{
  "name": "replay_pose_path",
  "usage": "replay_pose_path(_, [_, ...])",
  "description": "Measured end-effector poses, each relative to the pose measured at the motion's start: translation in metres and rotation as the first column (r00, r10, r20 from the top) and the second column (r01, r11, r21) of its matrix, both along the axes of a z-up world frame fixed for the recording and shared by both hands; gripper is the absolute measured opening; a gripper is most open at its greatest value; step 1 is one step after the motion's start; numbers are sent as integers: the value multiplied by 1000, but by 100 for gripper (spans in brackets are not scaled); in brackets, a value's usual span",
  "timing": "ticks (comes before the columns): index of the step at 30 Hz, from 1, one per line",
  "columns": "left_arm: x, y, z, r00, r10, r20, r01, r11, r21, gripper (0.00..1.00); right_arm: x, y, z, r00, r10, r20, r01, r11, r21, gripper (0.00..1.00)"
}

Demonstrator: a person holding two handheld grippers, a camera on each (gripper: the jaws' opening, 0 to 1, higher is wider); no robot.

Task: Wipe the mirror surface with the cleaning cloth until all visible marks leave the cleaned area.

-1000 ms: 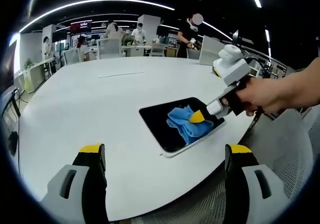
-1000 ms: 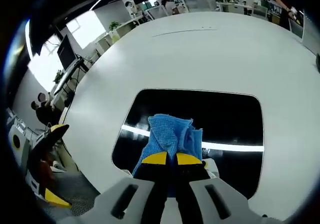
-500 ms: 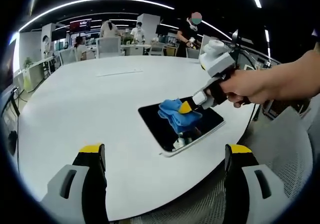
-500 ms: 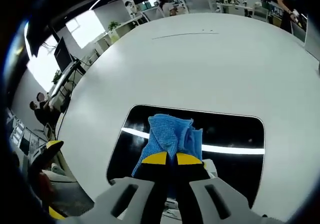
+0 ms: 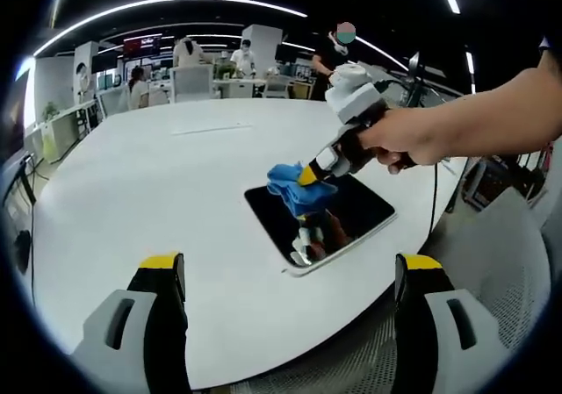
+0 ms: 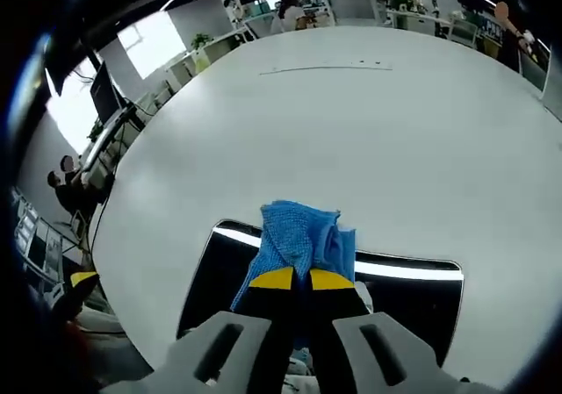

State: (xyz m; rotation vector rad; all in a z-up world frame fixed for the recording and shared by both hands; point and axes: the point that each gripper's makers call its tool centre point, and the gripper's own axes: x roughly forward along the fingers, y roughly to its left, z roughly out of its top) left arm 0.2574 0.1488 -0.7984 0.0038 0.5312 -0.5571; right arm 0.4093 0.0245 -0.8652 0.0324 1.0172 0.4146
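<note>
The right gripper (image 6: 292, 278) pinches the blue cleaning cloth (image 6: 303, 239) at the mirror's (image 5: 351, 210) far edge (white table (image 5: 158, 183) beneath); the left gripper (image 5: 290, 275) hangs spread, holding nothing.

Right hand-held gripper (image 6: 293, 279) clamped on cloth, left hand-held gripper (image 5: 290, 275) jaws apart

You're at a big white table (image 5: 132, 201), rounded edge; a thin pale strip (image 5: 212, 130) lies flat on it, well away toward the far side; behind it desks and white chairs (image 5: 191, 82), people standing and sitting; curved ceiling light strips (image 5: 158, 6); bright window (image 6: 158, 47) on one side; a black cable (image 5: 432, 214) hangs off the table edge.
</note>
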Motion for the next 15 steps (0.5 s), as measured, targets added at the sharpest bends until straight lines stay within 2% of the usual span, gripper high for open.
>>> replay_pose_path(5, [1,0,1,1000,3,6,-3,1000,0,99,10,1,-1,1000,-4,-10,4,1000,4,0])
replay_pose_path(15, [1,-1,1,1000,0,6,0,1000,5,99,7,1,0,1000,21,11,-21,1000,6,0])
